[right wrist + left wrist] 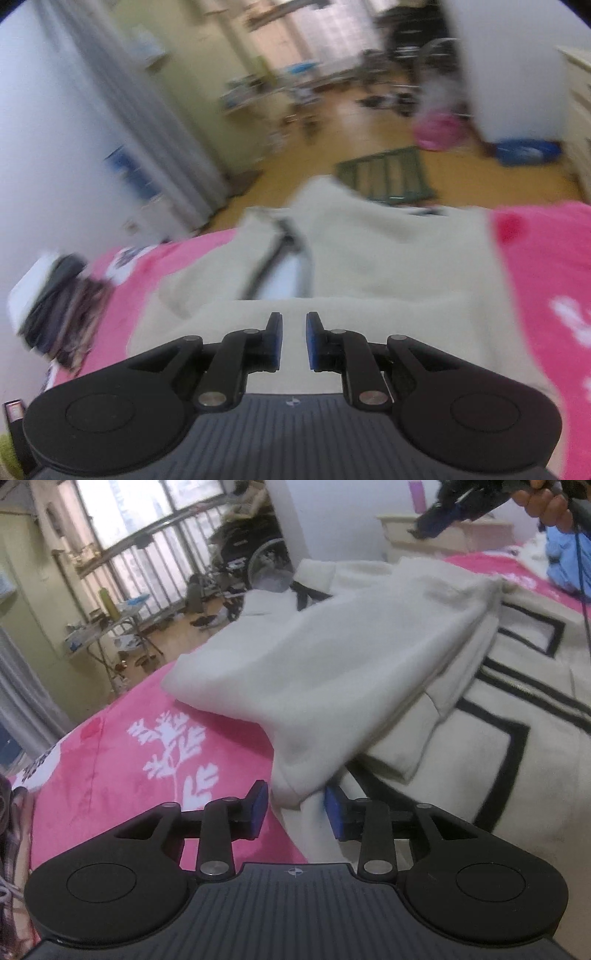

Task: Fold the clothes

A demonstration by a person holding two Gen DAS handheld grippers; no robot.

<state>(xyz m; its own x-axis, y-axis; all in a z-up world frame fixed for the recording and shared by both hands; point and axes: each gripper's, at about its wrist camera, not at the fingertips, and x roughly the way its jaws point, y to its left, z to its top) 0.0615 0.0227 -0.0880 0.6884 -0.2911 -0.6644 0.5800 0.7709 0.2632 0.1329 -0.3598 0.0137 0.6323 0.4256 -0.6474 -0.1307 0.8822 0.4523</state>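
A cream-white garment with black line trim (332, 657) lies spread on a bed with a pink flowered cover (122, 760). One part of it is folded over the rest. My left gripper (295, 808) is open, its blue-padded fingers either side of the folded part's near corner, not pinching it. In the right wrist view, which is blurred by motion, the same garment (369, 240) lies below my right gripper (294, 341). Its fingers stand a small gap apart with nothing between them. The right gripper and the hand holding it also show at the top right of the left wrist view (491, 498).
A pile of dark clothes (59, 295) sits at the bed's left end. Blue and white cloth (561, 557) lies at the far right of the bed. Beyond the bed are a wheelchair (255, 550), a cluttered folding table (99, 627), a white cabinet (443, 531) and a wooden floor (332, 122).
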